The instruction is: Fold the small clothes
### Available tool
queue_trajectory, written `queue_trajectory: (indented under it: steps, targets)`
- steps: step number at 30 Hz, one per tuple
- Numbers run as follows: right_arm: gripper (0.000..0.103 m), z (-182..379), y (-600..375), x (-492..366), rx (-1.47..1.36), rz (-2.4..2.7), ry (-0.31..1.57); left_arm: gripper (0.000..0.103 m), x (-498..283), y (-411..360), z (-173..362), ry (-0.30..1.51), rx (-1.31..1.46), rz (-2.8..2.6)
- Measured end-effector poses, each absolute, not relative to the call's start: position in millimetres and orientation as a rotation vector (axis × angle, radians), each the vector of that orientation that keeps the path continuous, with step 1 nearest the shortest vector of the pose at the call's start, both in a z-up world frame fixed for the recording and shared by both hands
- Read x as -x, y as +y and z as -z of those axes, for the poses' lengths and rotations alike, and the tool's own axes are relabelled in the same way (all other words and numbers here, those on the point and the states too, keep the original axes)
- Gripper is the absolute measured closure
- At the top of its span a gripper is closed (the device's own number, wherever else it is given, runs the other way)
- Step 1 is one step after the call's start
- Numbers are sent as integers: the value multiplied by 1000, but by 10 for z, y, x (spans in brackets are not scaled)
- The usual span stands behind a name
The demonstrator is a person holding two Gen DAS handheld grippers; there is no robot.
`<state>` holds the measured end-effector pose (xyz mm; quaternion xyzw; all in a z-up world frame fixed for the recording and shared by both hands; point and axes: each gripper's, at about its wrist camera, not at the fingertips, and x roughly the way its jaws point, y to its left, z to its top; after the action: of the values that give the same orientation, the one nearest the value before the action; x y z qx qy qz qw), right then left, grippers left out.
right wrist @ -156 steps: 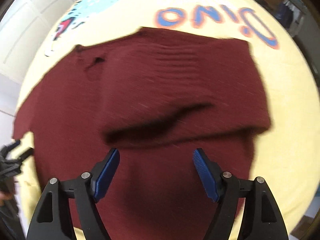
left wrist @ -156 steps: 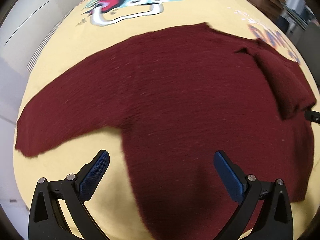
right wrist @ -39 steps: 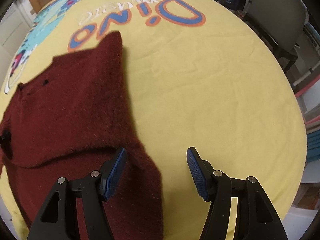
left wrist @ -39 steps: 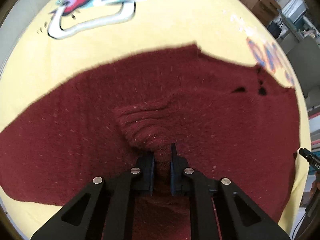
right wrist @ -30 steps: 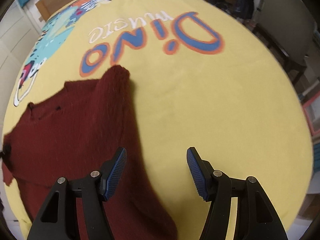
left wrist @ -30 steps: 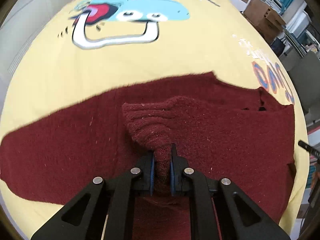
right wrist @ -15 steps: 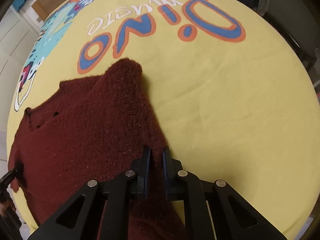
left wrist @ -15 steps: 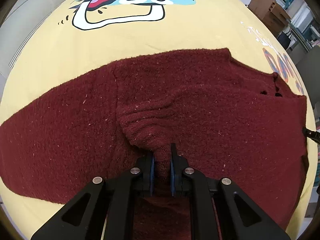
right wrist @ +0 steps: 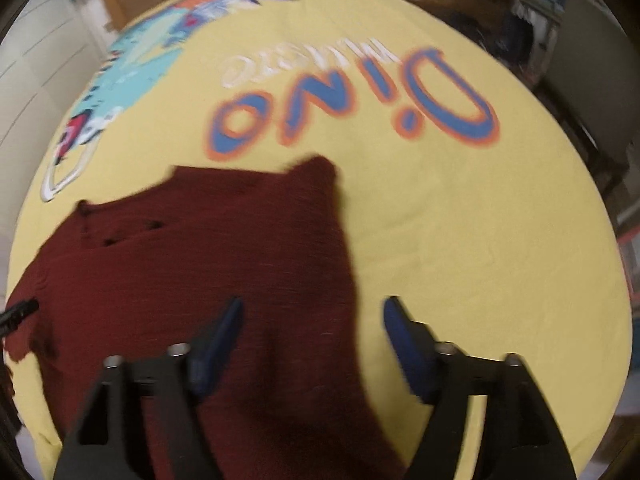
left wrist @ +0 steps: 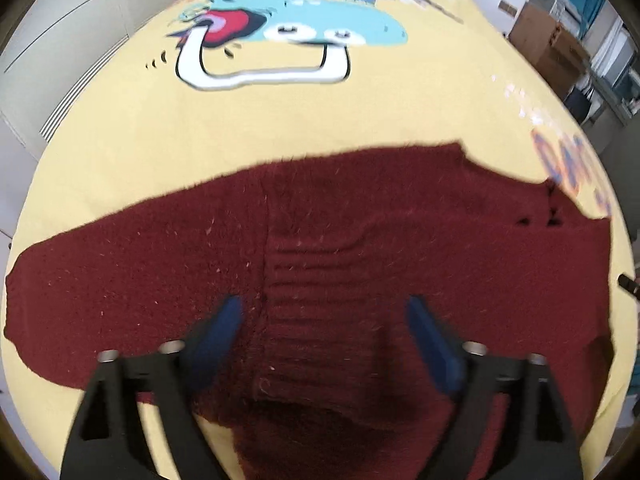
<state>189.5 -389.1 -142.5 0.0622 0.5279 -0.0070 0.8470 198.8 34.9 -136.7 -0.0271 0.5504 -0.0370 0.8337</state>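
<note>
Left tongs [left wrist: 324,332] and right tongs [right wrist: 312,332] are both gaping wide, gripping nothing, hovering over the dark red fuzzy knit sweater [left wrist: 360,248] lying on the yellow dinosaur-print tablecloth [left wrist: 280,120]. Risk: the loose folded sleeve is likely slipping open if snagged.

Left hand-held gripper [left wrist: 324,330] spread wide, right hand-held gripper [right wrist: 312,330] likewise

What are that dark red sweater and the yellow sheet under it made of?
The sweater looks like a fuzzy wool or acrylic knit: ribbed rows and loose fibres show on a matte surface. The sheet seems a smooth, thin woven fabric, likely cotton, with printed cartoon graphics and faint creases.
</note>
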Motion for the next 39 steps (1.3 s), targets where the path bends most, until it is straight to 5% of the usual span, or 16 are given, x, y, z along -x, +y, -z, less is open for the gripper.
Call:
queue_trajectory:
  steps: [1, 7, 8, 18, 39]
  targets:
    - [24, 1408, -3812, -1904, -118, 3, 1101, 1, -1958, 288, 1306, 1151, 48, 90]
    - [10, 1430, -3112, -1794, -15, -86, 1026, 1, -1874, -146, 1212, 1075, -10, 176]
    - [0, 1503, -2962, -1769, 8, -109, 1025, 1, -1834, -237, 1247, 1065, -17, 187]
    - [1, 2161, -2681, -1651, 103, -108, 1076, 1, -1774, -463, 1941, 1140, -106, 188]
    - [0, 2273, -3191, -1569, 38, -17, 1060, 1, -1721, -138, 2062, 1101, -119, 124]
